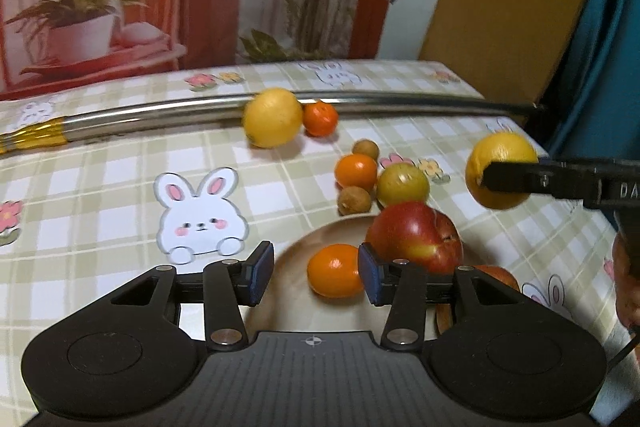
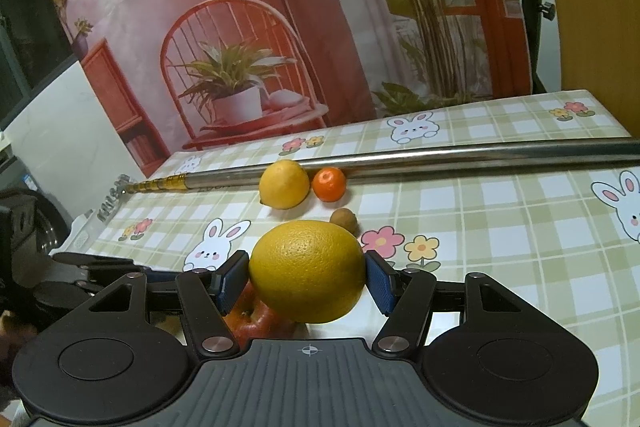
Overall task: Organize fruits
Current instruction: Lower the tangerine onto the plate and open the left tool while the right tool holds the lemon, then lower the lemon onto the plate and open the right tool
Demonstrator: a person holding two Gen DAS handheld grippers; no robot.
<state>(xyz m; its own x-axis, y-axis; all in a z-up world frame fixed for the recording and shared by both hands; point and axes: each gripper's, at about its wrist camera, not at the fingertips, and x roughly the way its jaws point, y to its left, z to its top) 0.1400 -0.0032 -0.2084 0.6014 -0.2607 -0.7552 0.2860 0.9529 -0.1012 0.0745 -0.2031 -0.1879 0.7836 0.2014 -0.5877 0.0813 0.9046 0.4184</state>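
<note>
Where lemon (image 2: pixel 306 271) sits, half-hidden apple (image 2: pixel 256 319)

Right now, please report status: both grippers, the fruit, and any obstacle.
Right gripper shut on yellow citrus, held above the red apple. Left gripper open over the plate. Nothing blocking.

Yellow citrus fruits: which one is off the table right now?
The large one clamped in the right claw, the held lemon, hangs above the red apple. The other lemon rests on the tablecloth against the metal pole.
</note>
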